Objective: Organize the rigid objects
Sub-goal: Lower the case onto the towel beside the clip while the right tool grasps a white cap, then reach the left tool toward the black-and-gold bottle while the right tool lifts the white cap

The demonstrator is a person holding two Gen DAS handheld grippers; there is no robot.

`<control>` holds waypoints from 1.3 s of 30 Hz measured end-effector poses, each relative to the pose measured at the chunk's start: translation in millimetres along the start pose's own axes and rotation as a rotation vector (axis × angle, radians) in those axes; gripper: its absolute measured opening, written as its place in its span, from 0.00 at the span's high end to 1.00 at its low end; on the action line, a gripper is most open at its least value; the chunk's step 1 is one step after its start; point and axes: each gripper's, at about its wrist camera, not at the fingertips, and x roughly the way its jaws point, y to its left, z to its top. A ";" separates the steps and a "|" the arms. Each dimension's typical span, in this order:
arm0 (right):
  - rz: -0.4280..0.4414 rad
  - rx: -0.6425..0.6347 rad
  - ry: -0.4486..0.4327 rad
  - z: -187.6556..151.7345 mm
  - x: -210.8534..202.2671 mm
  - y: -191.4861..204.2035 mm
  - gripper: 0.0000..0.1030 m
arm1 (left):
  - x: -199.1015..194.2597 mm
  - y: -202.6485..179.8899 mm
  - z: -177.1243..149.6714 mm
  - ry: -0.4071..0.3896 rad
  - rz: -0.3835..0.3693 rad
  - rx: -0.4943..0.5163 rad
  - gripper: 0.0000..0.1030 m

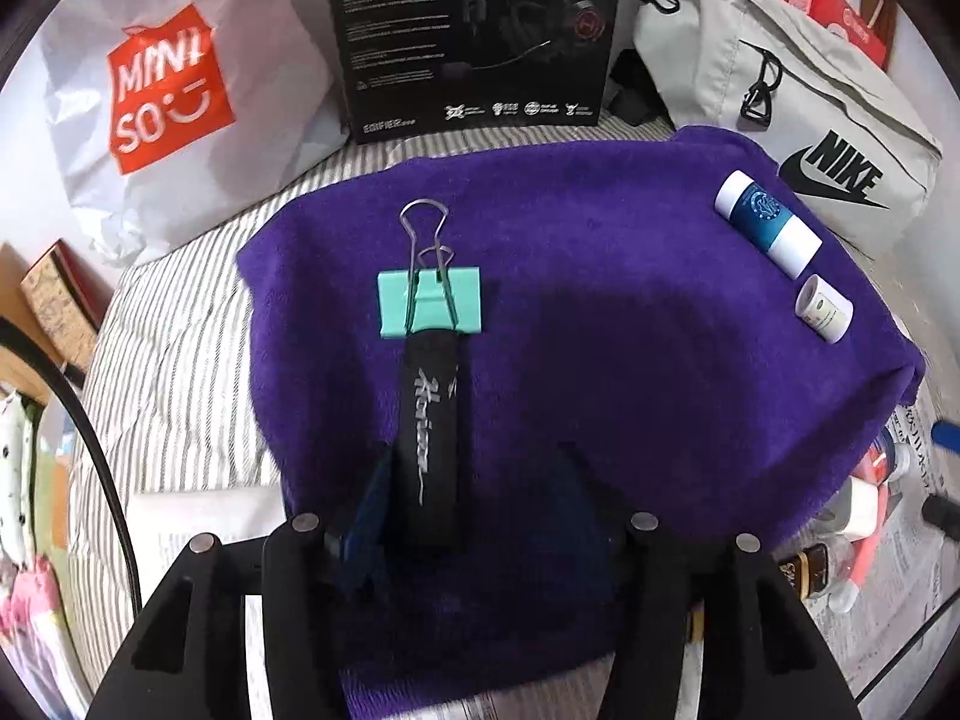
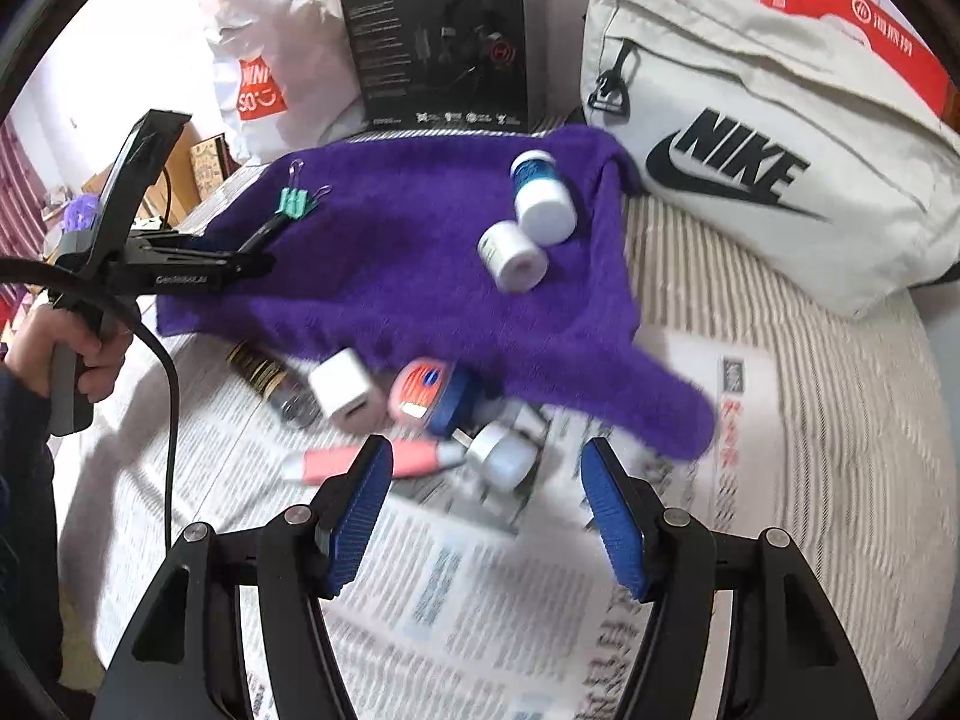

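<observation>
Your left gripper (image 1: 420,516) is clamped on a black clip handle (image 1: 431,438) with silver script I can't read; its far end reaches the mint binder clip (image 1: 429,303) lying on the purple towel (image 1: 600,330). Your right gripper (image 2: 486,516) hangs with its blue-padded jaws spread wide and nothing between them, above newspaper (image 2: 420,588) whose print is blurred. Far right on the towel lie a blue-and-white tube (image 1: 767,225) and, just near of it, a smaller white tube (image 1: 824,307). At the towel's near edge sit a white charger cube (image 2: 348,395) and a pink pen (image 2: 384,461). Behind stand a "MINISO" bag (image 1: 171,90), an "EDIFIER"/"HECATE" headset box (image 1: 474,30) and a grey "NIKE" pouch (image 1: 798,114).
</observation>
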 end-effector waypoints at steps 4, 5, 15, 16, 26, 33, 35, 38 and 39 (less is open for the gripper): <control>-0.004 0.050 -0.004 -1.6 7.0 -2.3 0.37 | -24.6 -1.4 -10.8 -0.031 0.052 0.001 0.49; -0.008 0.058 -0.004 -0.8 8.9 -2.0 0.37 | -32.4 -1.8 -14.7 -0.042 0.053 0.003 0.49; -0.061 0.005 -0.014 0.3 24.8 -1.9 0.47 | -83.2 17.3 -76.9 -0.082 0.033 -0.052 0.48; -0.062 0.010 -0.016 0.0 24.9 -4.9 0.49 | -84.1 20.6 -82.9 -0.080 0.027 -0.067 0.48; -0.079 0.016 -0.019 -3.4 30.6 -14.7 0.60 | -73.3 15.8 -117.8 -0.048 -0.009 -0.119 0.48; -0.100 -0.030 -0.077 -2.7 35.9 -9.1 0.68 | -65.5 2.5 -128.0 -0.030 -0.034 -0.117 0.48; -0.101 -0.030 -0.076 -3.0 35.1 -8.7 0.71 | -65.1 -0.2 -129.8 -0.030 -0.033 -0.119 0.48; -0.090 -0.033 -0.054 -4.1 30.8 -7.8 0.71 | -68.9 -5.5 -130.2 -0.043 -0.057 -0.114 0.48; -0.090 -0.032 -0.048 -6.0 28.1 -7.3 0.71 | -71.2 -7.2 -130.1 -0.051 -0.064 -0.112 0.48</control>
